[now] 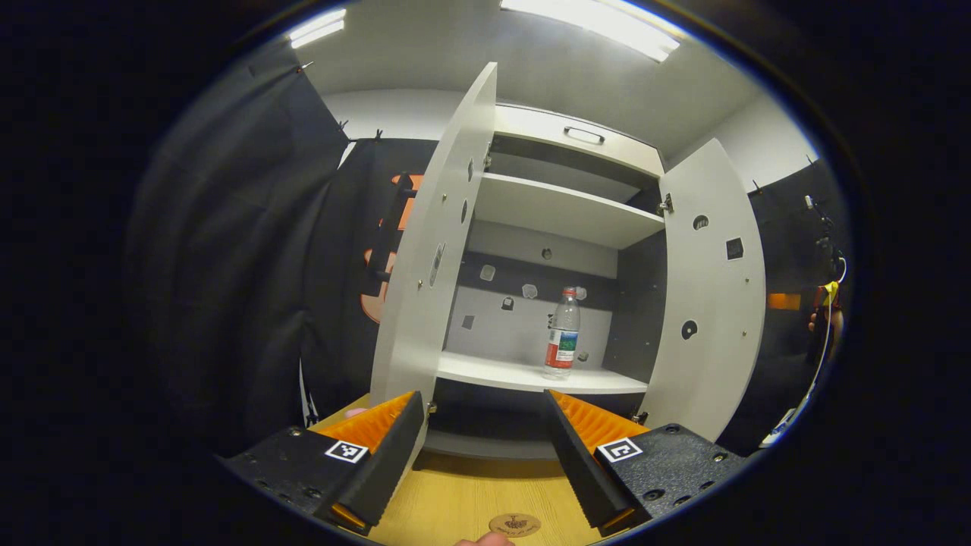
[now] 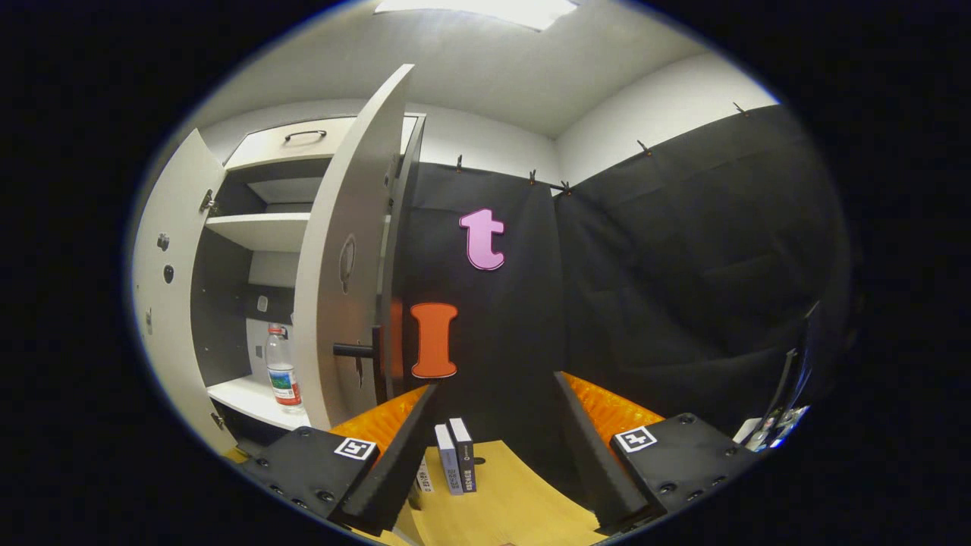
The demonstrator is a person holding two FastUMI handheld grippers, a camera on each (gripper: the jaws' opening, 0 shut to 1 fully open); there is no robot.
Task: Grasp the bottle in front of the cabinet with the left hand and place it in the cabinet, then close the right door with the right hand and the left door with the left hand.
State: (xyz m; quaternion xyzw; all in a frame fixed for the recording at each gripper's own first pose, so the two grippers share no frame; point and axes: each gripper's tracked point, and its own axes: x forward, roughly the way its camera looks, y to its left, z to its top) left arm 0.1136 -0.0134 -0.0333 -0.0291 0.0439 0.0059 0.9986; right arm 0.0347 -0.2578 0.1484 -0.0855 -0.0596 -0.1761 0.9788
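A clear plastic bottle (image 1: 562, 334) with a red-and-white label stands upright on the lower shelf (image 1: 501, 373) of the white cabinet. Both cabinet doors stand open: the left door (image 1: 436, 250) and the right door (image 1: 713, 303). My left gripper (image 1: 485, 455) hangs open in front of the cabinet, over the wooden table, with nothing between its fingers. In the right gripper view the same bottle (image 2: 282, 371) shows inside the cabinet behind the right door (image 2: 345, 250), edge-on, with its dark handle (image 2: 356, 350). My right gripper (image 2: 493, 455) is open and holds nothing, to the right of that door.
The wooden table (image 1: 470, 493) carries a round emblem (image 1: 514, 523) near my left gripper. Two small upright boxes (image 2: 455, 455) stand on the table between my right gripper's fingers. An upper shelf (image 1: 561, 208) and a top drawer with a handle (image 1: 584, 135) sit above.
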